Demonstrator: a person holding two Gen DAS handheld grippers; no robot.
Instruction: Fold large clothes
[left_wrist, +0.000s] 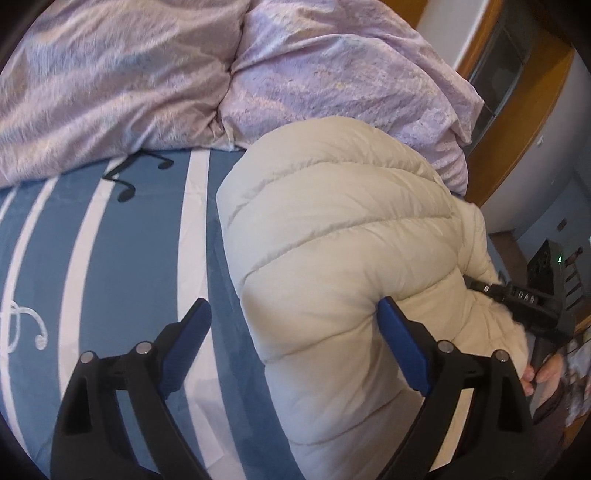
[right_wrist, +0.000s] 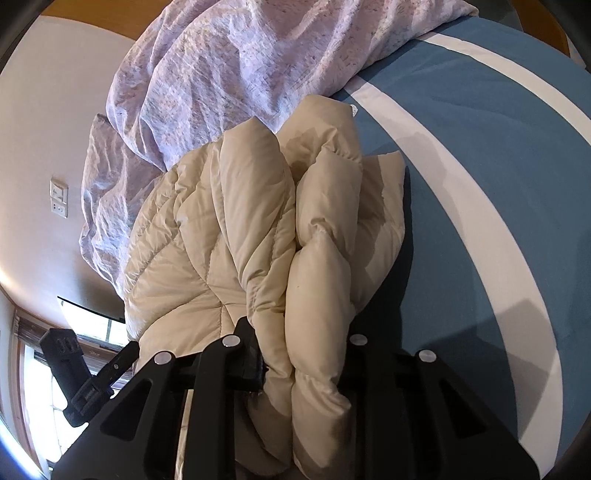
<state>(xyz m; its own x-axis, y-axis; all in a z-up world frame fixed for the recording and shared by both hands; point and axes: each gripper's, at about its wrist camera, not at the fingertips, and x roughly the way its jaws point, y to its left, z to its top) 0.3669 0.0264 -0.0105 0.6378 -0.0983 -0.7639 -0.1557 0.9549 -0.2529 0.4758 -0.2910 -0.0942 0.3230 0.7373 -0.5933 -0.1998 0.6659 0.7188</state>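
Cream quilted puffer jacket (left_wrist: 332, 236) lies bunched on blue bedsheet with white stripes (left_wrist: 110, 258), near crumpled lilac duvet (left_wrist: 147, 74). Left gripper (left_wrist: 295, 325) spread wide, blue pads empty, one pad just beside jacket edge. Right gripper (right_wrist: 299, 354) clamped on thick fold of jacket's hem. Person's hand (left_wrist: 543, 373) on right gripper's handle.

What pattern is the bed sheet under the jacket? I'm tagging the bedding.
Blue sheet with white stripes and music-note motifs, best seen in the left wrist view.
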